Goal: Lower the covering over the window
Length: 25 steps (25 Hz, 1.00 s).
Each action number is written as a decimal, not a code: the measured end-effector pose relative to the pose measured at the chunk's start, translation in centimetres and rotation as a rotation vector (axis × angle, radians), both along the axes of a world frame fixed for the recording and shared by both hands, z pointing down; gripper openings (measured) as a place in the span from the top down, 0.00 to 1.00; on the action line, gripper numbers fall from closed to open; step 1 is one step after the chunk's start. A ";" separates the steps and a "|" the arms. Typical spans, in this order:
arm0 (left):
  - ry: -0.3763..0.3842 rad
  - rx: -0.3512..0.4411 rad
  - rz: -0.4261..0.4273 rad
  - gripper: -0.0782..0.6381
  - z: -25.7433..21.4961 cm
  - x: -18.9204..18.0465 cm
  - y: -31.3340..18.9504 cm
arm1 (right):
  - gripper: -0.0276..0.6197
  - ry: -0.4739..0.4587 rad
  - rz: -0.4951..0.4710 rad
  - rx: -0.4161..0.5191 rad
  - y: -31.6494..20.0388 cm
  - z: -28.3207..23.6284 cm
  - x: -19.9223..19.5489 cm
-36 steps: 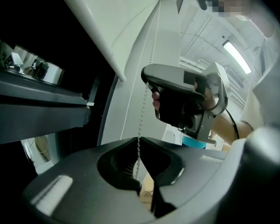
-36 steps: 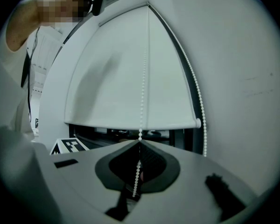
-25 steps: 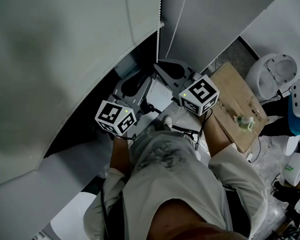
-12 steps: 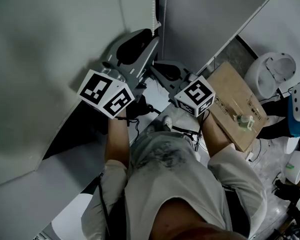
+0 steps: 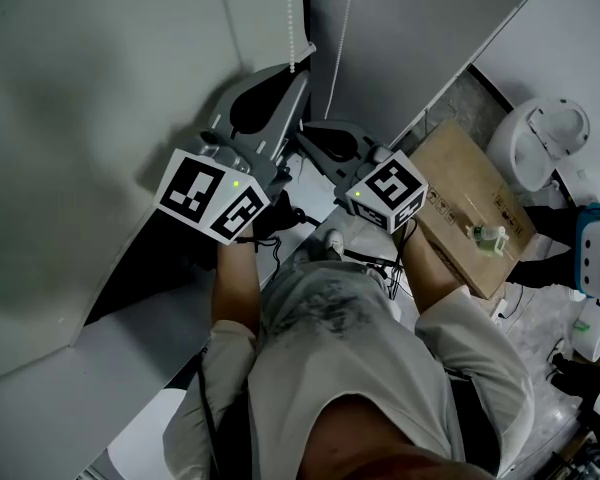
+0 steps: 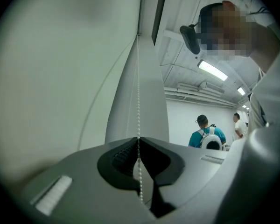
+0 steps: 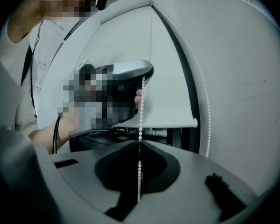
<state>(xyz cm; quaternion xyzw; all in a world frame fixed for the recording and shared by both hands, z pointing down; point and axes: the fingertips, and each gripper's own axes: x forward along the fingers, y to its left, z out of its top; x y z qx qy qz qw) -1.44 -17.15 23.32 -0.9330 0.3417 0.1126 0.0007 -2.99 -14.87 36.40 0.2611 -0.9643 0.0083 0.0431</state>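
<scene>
A white roller blind (image 5: 130,88) covers most of the window, and its bottom bar (image 7: 170,123) hangs above a dark gap. A white bead chain (image 5: 289,13) hangs beside it. My left gripper (image 5: 302,71) sits higher on the chain (image 6: 138,87); its jaws have just been closing and now pinch the beads. In the left gripper view the left gripper (image 6: 138,138) has the chain running through its tips. My right gripper (image 5: 302,136) is lower down, shut on the same chain (image 7: 141,111). From the right gripper (image 7: 140,142) the left gripper (image 7: 142,78) shows above. A second strand (image 7: 206,106) hangs free.
A cardboard box (image 5: 470,208) lies on the floor at the right, with a white round appliance (image 5: 545,143) beyond it. Cables trail by the person's feet. Two people (image 6: 206,134) stand far back in the room. The wall is close behind the blind.
My left gripper has climbed from beside the right one to a higher spot on the chain, and its jaws have closed there. The right gripper has stayed put.
</scene>
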 end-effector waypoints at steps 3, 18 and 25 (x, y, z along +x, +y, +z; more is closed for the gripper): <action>-0.030 -0.016 -0.012 0.87 1.5 0.1 0.1 | 0.93 0.034 -0.003 -0.024 0.3 1.5 -0.2; -0.059 -0.145 -0.009 0.87 9.4 0.2 0.4 | 0.93 0.096 0.021 -0.184 1.4 9.3 0.0; -0.079 -0.178 -0.009 0.87 10.9 0.4 0.1 | 0.93 0.120 0.034 -0.216 0.9 10.5 0.3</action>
